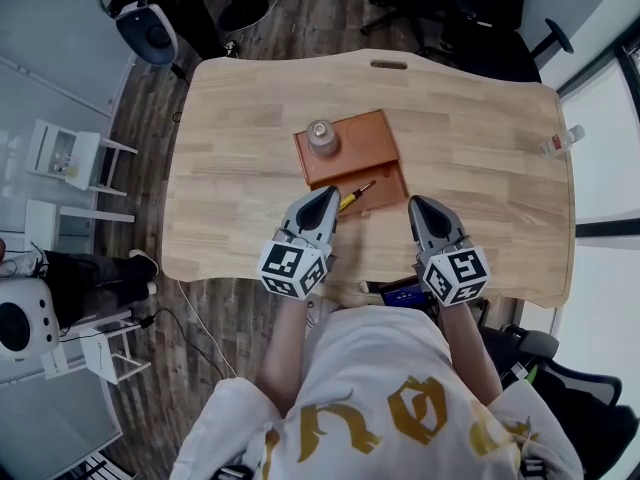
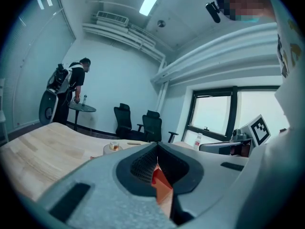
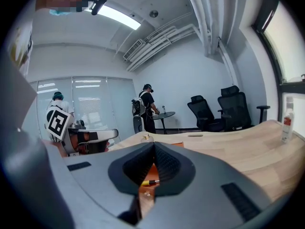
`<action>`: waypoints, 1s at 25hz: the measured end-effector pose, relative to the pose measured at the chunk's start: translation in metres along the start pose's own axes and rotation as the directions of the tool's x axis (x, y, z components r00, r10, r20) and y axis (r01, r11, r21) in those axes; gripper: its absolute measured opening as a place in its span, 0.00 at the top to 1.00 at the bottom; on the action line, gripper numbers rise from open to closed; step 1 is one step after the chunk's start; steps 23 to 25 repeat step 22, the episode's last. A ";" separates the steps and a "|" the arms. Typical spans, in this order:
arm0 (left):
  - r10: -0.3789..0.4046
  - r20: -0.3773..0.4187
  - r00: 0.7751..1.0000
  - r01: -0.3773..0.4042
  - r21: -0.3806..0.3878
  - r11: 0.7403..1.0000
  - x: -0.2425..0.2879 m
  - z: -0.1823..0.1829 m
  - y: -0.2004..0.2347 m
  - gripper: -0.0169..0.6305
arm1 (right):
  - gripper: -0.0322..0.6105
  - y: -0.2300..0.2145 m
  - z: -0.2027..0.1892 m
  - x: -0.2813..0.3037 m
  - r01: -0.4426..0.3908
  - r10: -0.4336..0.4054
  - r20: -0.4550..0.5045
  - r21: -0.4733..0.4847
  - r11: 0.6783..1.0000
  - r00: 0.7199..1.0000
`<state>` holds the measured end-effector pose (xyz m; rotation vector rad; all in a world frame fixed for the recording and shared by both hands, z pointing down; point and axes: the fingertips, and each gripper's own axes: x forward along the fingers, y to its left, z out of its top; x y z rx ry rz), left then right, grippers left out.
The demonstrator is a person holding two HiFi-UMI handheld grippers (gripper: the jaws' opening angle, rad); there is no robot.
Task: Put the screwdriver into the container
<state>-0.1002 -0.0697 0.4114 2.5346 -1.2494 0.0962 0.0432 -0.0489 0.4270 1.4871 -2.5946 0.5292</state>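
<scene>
Surface (image 1: 250, 148): pale wood-grain top with rounded corners, over a dark plank floor (image 1: 150, 88); office chairs (image 3: 224, 106) by the far wall.

Container (image 1: 370, 140): flat, orange-brown, rectangular, with its near section open. A small round jar (image 1: 322, 136) stands on the far part.

Screwdriver (image 1: 356, 195): lies in the open section. Long axis diagonal, yellow handle near-left, metal shaft far-right.

Left gripper (image 1: 326, 194): jaws pressed together, empty, just beside the handle.

Right gripper (image 1: 417, 204): jaws together, empty.
</scene>
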 end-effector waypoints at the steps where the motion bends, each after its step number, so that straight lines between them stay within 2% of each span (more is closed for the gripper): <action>1: -0.004 -0.005 1.000 0.004 -0.001 1.000 -0.001 -0.002 -0.001 0.96 | 0.93 0.001 -0.001 0.001 -0.001 0.001 -0.002 -0.003 1.000 1.000; 7: -0.013 0.004 1.000 0.013 -0.044 0.999 -0.007 -0.004 0.003 0.96 | 0.93 0.000 -0.002 0.003 0.003 -0.003 -0.008 0.001 1.000 1.000; 12: 0.012 -0.045 0.999 -0.012 0.001 1.000 -0.006 -0.014 0.012 0.96 | 0.93 -0.003 -0.008 0.004 0.011 -0.011 -0.023 0.005 1.000 1.000; 18: 0.057 -0.068 0.996 -0.055 0.039 0.998 -0.008 -0.021 0.024 0.96 | 0.93 -0.008 -0.011 0.007 0.018 -0.018 -0.032 0.004 1.000 0.999; 25: 0.061 -0.071 0.996 -0.059 0.035 0.998 -0.006 -0.022 0.026 0.96 | 0.93 -0.012 -0.010 0.009 0.021 -0.021 -0.035 0.005 1.000 0.999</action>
